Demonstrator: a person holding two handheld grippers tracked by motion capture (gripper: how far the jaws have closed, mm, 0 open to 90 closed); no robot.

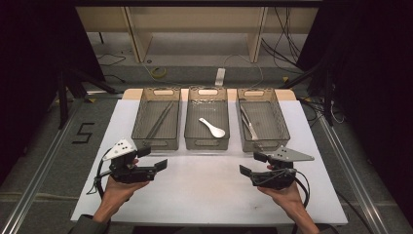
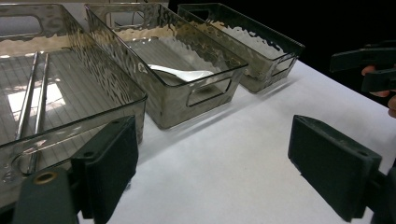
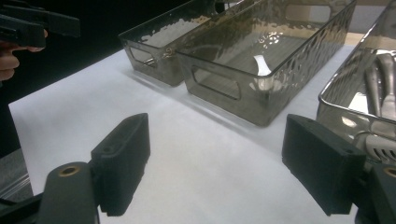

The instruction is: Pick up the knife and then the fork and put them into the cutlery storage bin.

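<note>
Three clear grey bins stand in a row across the white table. Two metal chopsticks lie in the left bin. A white spoon rests in the middle bin. Metal utensils lie in the right bin. My left gripper is open and holds nothing, in front of the left bin. My right gripper is open with nothing between its jaws, in front of the right bin.
Bare white table lies between the two grippers and the bins' front walls. The floor around the table carries cables, a wooden frame at the back and metal rails at the sides. Both sides of the room are dark.
</note>
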